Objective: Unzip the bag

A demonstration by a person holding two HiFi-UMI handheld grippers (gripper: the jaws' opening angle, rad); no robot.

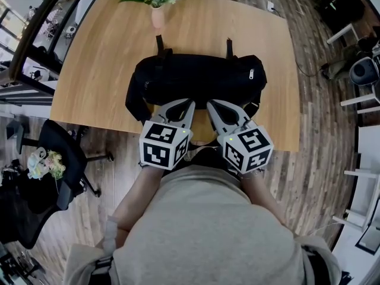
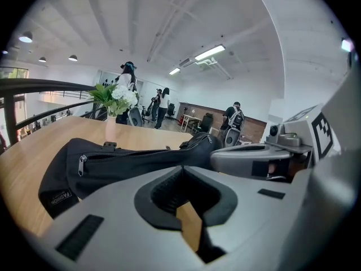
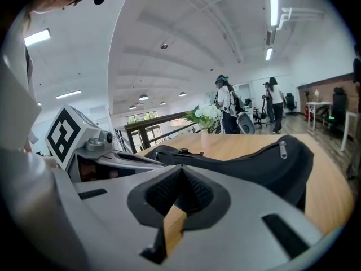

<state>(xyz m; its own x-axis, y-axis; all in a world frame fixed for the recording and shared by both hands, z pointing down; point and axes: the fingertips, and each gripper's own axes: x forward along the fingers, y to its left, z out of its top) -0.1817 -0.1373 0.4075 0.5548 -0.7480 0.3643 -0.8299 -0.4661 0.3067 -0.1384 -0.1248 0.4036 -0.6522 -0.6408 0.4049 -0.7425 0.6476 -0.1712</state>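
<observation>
While both grippers sit at the near side of the bag (image 1: 199, 79), the left gripper (image 1: 189, 104) and right gripper (image 1: 212, 104) each have their fingers pressed together with nothing between them. Bag lies across the surface (image 1: 95, 70), centred and close to the near edge. Bare wood is open left, right and beyond the bag. Vase of flowers (image 1: 157, 10) stands beyond the bag at the far edge. Office chair (image 1: 59, 153) is on the floor off the bag's left. Bag is black, soft and slumped, zipper closed, silver pull (image 1: 251, 73) near its right end, two straps poking out the far side.
</observation>
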